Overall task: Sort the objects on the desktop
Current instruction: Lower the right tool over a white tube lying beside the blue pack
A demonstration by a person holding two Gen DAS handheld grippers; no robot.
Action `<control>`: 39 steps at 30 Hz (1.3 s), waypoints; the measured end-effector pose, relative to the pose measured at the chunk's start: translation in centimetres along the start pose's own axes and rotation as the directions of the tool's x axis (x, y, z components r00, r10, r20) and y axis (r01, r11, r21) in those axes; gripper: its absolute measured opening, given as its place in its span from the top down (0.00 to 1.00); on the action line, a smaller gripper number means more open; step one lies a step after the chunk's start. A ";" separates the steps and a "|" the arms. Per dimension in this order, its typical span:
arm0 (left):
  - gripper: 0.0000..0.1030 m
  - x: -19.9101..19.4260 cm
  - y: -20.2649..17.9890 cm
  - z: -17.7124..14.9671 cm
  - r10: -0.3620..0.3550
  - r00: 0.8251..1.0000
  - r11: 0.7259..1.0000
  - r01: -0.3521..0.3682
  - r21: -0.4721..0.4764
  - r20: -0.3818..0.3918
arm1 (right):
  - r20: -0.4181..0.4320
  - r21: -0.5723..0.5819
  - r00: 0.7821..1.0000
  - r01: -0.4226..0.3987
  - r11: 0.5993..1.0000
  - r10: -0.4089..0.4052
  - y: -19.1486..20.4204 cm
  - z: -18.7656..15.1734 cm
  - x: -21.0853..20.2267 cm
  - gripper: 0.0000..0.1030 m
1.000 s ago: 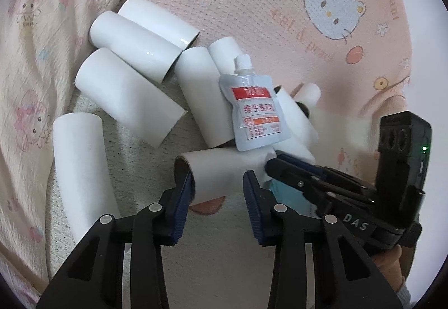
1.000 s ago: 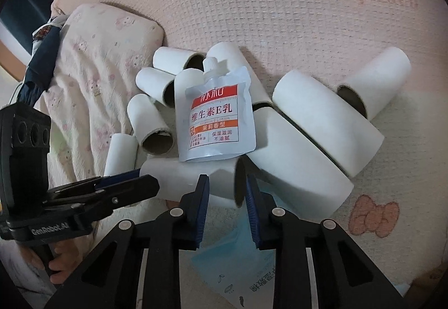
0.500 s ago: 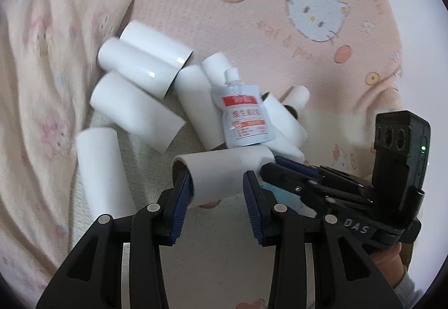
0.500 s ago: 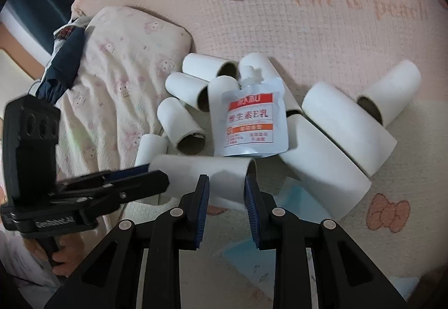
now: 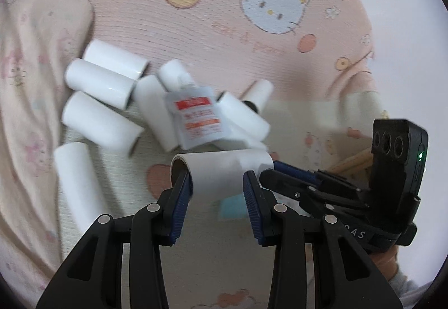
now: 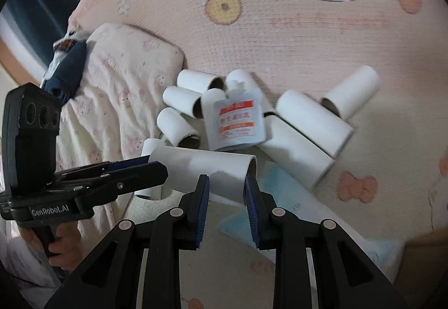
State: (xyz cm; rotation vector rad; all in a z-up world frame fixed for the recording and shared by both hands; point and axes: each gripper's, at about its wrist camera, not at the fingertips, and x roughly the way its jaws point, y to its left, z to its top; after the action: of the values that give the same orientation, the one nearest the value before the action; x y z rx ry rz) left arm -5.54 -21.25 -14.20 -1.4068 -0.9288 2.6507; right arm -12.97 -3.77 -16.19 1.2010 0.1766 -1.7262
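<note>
A pink cartoon-cat blanket (image 5: 212, 1) fills the frame, a pale printed pillow (image 6: 126, 90) at its left. At mid-frame lies a heap of white cardboard tubes (image 5: 100, 116), with a white spouted pouch (image 5: 197, 118) bearing a red label on top. Just below the heap, one tube (image 5: 221, 171) is raised off the blanket: the left gripper (image 5: 217, 187) clamps one end wall, the right gripper (image 6: 226, 188) pinches the other end, both partly closed on it. A light-blue packet (image 6: 282, 197) lies beneath.
</note>
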 end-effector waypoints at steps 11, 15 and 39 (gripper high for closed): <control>0.60 3.6 -6.0 -0.7 -0.077 0.994 0.980 0.090 0.175 -0.083 | 0.061 0.055 0.978 0.197 0.979 -0.201 -2.5 -3.0 -5.0 0.77; 0.60 5.2 -7.5 -0.8 -0.085 0.990 0.970 0.108 0.220 -0.111 | 0.068 0.079 0.964 0.253 0.964 -0.258 -3.2 -4.3 -6.2 0.77; 0.60 7.9 -8.5 -1.3 -0.024 0.981 0.936 0.090 0.339 -0.194 | -0.070 -0.043 0.956 0.284 0.958 -0.286 -4.3 -2.3 -4.9 0.77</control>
State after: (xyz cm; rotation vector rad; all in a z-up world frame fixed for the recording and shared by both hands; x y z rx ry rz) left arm -11.57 -11.45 -16.49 -1.4785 -0.4473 2.4285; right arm -14.71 2.85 -15.23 1.2654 0.4410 -1.9183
